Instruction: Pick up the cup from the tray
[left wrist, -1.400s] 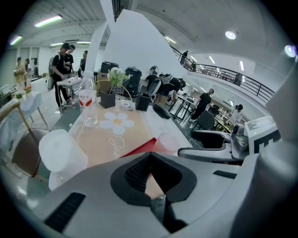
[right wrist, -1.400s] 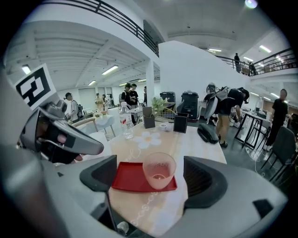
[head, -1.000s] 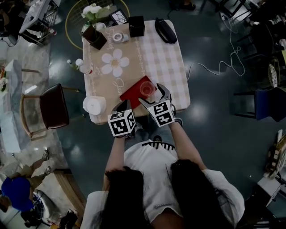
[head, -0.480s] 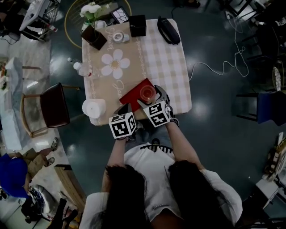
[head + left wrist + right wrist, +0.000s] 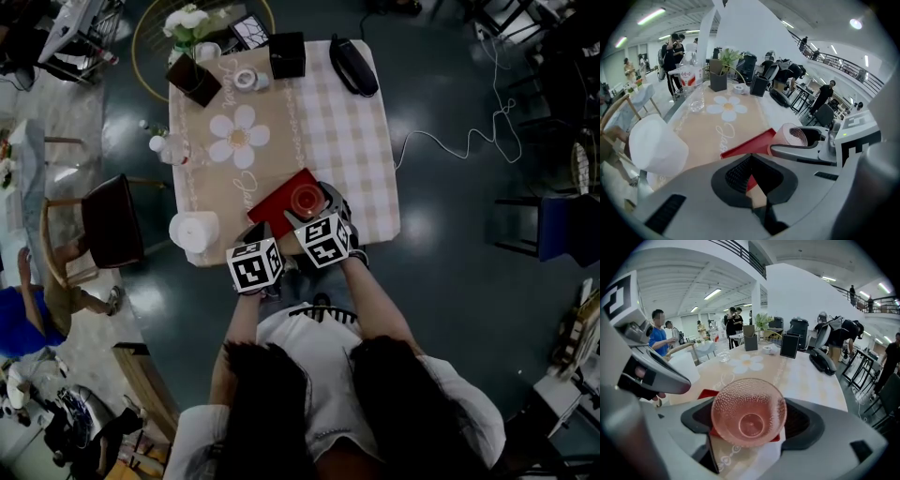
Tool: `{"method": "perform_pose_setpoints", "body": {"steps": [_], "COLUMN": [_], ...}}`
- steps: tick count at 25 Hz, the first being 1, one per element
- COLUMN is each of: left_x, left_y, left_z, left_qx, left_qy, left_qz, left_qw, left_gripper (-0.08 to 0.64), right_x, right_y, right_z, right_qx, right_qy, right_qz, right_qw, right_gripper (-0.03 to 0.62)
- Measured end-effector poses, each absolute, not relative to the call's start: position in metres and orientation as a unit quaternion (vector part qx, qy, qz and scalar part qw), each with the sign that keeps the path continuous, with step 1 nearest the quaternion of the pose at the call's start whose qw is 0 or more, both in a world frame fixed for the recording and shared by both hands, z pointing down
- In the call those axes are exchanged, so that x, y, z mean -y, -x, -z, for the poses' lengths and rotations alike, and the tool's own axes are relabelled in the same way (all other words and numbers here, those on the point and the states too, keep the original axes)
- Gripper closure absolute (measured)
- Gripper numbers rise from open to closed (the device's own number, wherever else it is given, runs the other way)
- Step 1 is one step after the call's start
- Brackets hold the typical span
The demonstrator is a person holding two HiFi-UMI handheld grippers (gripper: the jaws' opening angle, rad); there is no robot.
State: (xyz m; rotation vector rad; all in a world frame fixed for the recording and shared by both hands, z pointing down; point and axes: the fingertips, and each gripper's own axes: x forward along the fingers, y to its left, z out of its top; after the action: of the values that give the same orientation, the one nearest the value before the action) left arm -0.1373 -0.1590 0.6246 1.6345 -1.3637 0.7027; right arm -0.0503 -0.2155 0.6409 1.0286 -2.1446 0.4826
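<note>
My right gripper (image 5: pixel 750 418) clamped the pink cup (image 5: pixel 749 401) between its jaws, the cup tipped with its mouth toward the gripper, over the red tray (image 5: pixel 275 204) near the bench's (image 5: pixel 337 122) front edge. My left gripper (image 5: pixel 751 157) hung just beside, jaws together, holding nothing.

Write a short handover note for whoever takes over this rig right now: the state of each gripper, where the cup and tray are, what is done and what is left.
Left gripper: jaws together, nothing between them, held by the near edge of the table, beside the tray.
Right gripper: jaws against both sides of the cup.
Cup: pink, dimpled, empty, over the red tray. The pictures do not show whether it has left the tray's surface.
Done: cup gripped.
Left: raise it clear of the tray and keep the grip steady.
</note>
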Motion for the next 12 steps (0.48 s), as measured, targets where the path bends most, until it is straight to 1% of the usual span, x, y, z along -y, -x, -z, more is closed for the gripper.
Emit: {"method": "perform_pose_setpoints", "body": {"steps": [2, 12], "left_x": [0.161, 0.167], "left_y": [0.137, 0.131], "left_z": [-0.625, -0.622], "left_qx": [0.547, 0.541], "left_qy": [-0.657, -0.669], "left_qz": [-0.282, -0.272], "left_qw": [0.435, 0.431], "left_gripper": [0.554, 0.552], "right_x": [0.217, 0.220], "right_y": [0.049, 0.040], "right_z": [-0.641, -0.631], "right_qx": [0.827, 0.821], "right_qy": [-0.397, -0.402], "right_qz": [-0.185, -0.178], "right_qw": [0.353, 0.365], "right_gripper": [0.183, 0.189]}}
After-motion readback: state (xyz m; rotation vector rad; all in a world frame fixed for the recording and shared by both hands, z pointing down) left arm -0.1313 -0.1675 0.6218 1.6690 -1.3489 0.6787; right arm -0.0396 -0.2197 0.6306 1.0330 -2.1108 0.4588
